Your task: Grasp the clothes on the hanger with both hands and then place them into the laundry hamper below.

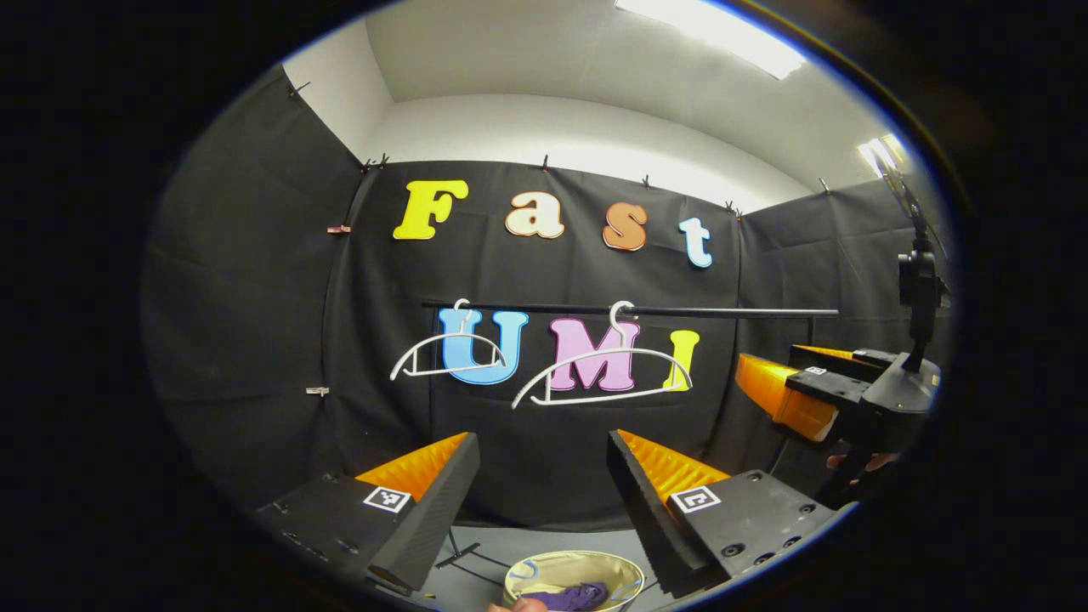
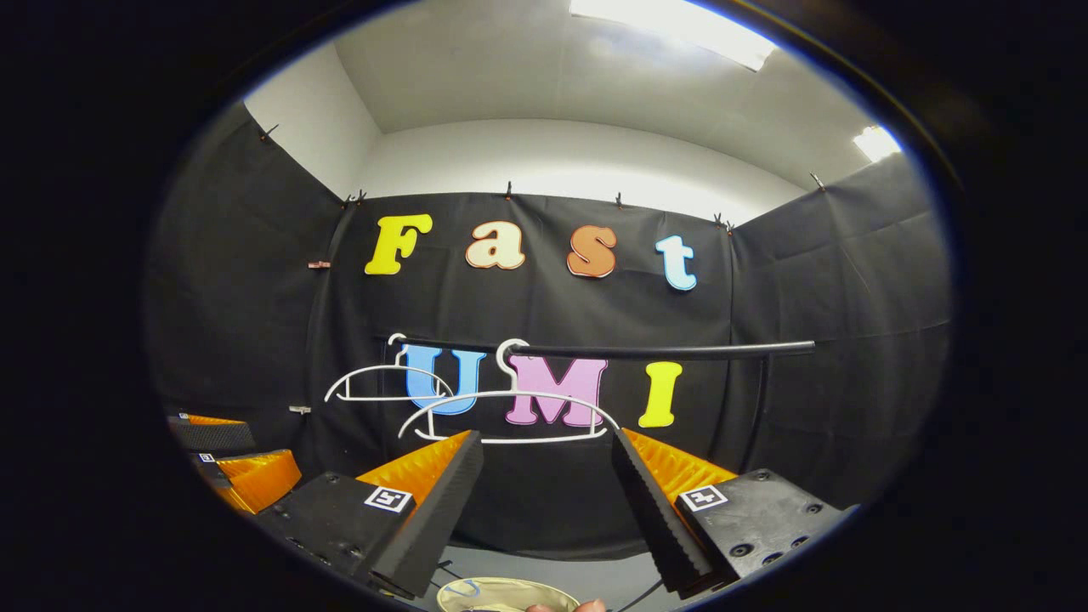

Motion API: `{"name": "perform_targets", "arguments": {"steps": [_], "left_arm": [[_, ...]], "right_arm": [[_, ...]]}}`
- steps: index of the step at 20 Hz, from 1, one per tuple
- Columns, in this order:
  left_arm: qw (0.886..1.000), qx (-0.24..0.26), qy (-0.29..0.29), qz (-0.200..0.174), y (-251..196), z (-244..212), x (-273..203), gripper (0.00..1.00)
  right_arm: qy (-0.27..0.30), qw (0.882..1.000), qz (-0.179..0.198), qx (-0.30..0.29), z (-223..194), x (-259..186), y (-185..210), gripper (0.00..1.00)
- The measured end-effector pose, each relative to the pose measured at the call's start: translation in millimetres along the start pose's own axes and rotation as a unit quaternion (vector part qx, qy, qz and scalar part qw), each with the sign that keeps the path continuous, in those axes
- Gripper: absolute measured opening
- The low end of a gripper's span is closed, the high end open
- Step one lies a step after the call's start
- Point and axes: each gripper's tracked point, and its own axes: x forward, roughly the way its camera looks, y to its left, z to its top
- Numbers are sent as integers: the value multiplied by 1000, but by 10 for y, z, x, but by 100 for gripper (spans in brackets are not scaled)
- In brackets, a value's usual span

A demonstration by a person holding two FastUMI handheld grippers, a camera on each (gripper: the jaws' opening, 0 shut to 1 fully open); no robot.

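Two white hangers (image 1: 450, 371) (image 1: 625, 349) hang bare on a black rail (image 1: 722, 312). Below, a purple garment (image 1: 578, 595) lies inside the beige round hamper (image 1: 578, 557). My left gripper (image 1: 541, 438) is held high in front of the hangers, open, with nothing between its fingers. My right gripper (image 2: 546, 435) is likewise open and bare, level with the nearer hanger (image 2: 510, 393). In the left gripper view the right gripper (image 1: 769, 357) shows at the right, a hand (image 1: 858, 463) under it. In the right gripper view the left gripper (image 2: 234, 455) sits low at the left.
The rail (image 2: 663, 349) spans the back wall, with a post at its right end (image 2: 761, 399). The second hanger (image 2: 387, 368) hangs farther left. The hamper (image 2: 501, 588) stands on a grey floor directly below the grippers. A fingertip (image 2: 586, 606) shows at the bottom edge.
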Motion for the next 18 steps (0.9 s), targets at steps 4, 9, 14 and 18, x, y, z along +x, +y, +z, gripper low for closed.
{"name": "perform_targets", "arguments": {"steps": [4, 9, 14, 18], "left_arm": [[1000, 1, 1, -1, -15, 2, 20, 95], [1000, 4, 3, 4, 34, -3, 8, 95], [1000, 6, 2, 7, 63, -19, -21, 95], [1000, 5, 1, 9, 90, -12, -27, 95]], "right_arm": [[1, 1000, -4, -3, -8, 19, -31, 98], [2, 1000, -3, -1, -23, 15, 2, 98], [4, 1000, -1, 1, -36, 10, 38, 98], [-1, 1000, -1, 7, -6, 6, 55, 98]]}}
